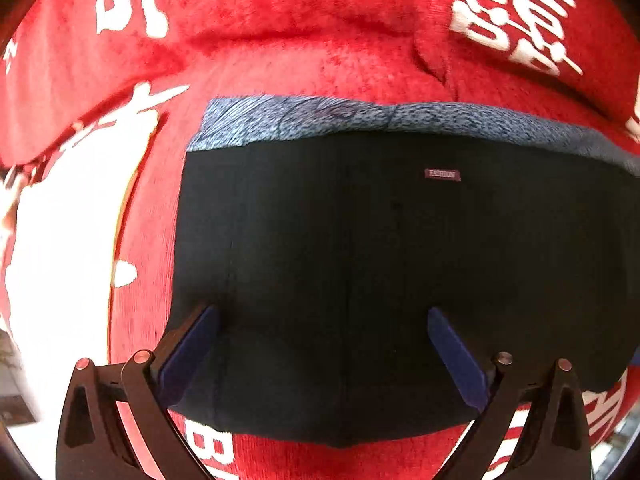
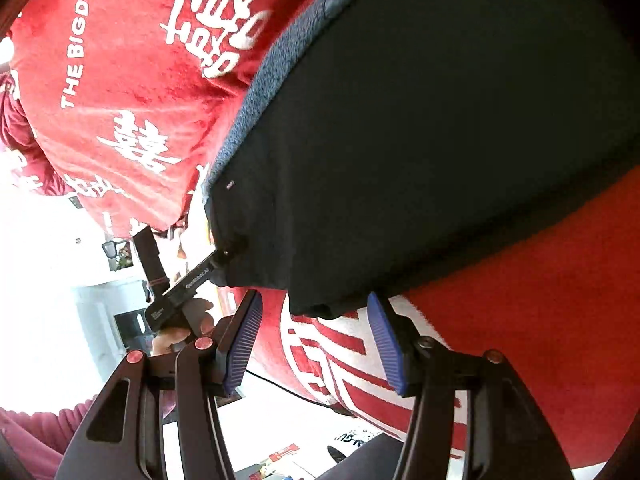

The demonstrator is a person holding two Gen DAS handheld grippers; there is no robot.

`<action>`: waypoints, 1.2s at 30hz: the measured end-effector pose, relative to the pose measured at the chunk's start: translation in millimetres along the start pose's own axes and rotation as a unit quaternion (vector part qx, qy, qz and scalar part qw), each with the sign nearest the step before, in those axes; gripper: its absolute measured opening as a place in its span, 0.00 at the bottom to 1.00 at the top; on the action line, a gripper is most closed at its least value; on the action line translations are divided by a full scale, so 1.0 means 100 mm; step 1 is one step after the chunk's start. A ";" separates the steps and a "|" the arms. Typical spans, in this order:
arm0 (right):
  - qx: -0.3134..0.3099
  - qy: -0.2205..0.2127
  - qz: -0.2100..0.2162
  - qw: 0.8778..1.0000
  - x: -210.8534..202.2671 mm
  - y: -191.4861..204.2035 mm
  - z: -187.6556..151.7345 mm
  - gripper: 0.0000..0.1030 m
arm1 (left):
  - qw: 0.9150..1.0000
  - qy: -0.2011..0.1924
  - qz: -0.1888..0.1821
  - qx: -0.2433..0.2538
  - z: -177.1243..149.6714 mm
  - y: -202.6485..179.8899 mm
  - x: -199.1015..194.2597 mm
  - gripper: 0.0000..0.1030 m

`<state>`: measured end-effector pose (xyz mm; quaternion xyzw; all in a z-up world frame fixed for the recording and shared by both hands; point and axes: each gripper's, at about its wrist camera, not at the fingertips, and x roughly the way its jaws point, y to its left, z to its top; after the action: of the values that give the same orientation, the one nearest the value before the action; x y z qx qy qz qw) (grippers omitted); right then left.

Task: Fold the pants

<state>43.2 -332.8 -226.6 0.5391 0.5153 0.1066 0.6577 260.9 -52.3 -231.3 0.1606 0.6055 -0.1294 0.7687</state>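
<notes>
pants: black pants point(image 1: 360, 280) lie folded in a flat rectangle on the red blanket point(image 1: 280, 40) with white lettering; small "FASHION" tag point(image 1: 441, 174) faces up.
lining: grey-blue fleecy inside point(image 1: 320, 118) shows as a strip along the far edge in the left view, so the layers are offset, not flush.
handling: judged soft, limp and light; thick enough to hold a crease, but layers likely slide on each other if dragged. Plush blanket probably grips the bottom layer.
where to grip: near edge or a corner, pinching all layers together; a one-layer pinch would peel the fold open.
left tongs: left tongs point(image 1: 322, 316) spread wide, blue pads point(image 1: 192, 354) over the near part of the pants, nothing between them in this view.
right tongs: right tongs point(image 2: 314, 300) also spread wide, straddling the hanging corner of the pants point(image 2: 316, 304); not clamped on it; cannot tell if a pad touches the cloth.
left view only: whole top face of the fold, tag text, full width of the lining strip, near hem point(image 1: 340, 438).
right view only: the left gripper's body point(image 2: 188, 284) and the person's hand point(image 2: 188, 328) seen from outside, its tip at the pants' edge point(image 2: 228, 248); whether it pinches cloth there is hidden. Also the blanket's edge dropping off, with floor clutter point(image 2: 280, 456) and a bright room beyond.
surface: bed or counter under the blanket, cannot tell.
</notes>
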 end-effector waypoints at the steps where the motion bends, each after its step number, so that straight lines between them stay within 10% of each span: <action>1: 0.000 -0.004 0.005 1.000 0.02 0.01 0.01 0.57 | 1.000 -0.003 -0.007 -0.001 0.00 0.02 0.01 1.00; 6: 0.034 -0.018 0.027 0.999 0.19 0.02 0.18 0.55 | 0.999 -0.017 -0.025 0.014 0.01 0.11 0.06 1.00; 8: 0.043 -0.022 -0.007 0.999 0.21 0.04 0.26 0.10 | 0.999 -0.014 -0.031 0.015 0.03 0.12 0.05 1.00; 9: 0.039 -0.026 -0.008 0.999 0.19 0.09 0.26 0.09 | 0.999 -0.012 -0.035 0.018 0.08 0.20 0.12 1.00; 18: 0.005 -0.033 -0.062 0.998 0.20 0.04 -0.06 0.09 | 0.999 -0.009 -0.025 0.035 0.02 0.11 0.01 1.00; 22: -0.016 -0.015 -0.106 0.994 -0.01 0.11 -0.09 0.34 | 1.000 0.014 -0.004 0.021 0.01 0.01 -0.12 1.00; 32: -0.104 -0.117 -0.223 0.962 -0.86 0.13 0.45 0.34 | 0.991 -0.012 -0.103 0.080 -0.08 -1.46 -0.36 1.00; 36: -0.050 -0.140 -0.258 0.955 -1.01 -0.17 0.70 0.22 | 0.994 0.019 -0.105 0.017 -0.04 -1.45 -0.15 1.00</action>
<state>46.4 -451.5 -191.9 0.3642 0.5333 -0.1178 0.7543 196.9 -183.5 -230.7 0.1111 0.6309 -0.2169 0.7366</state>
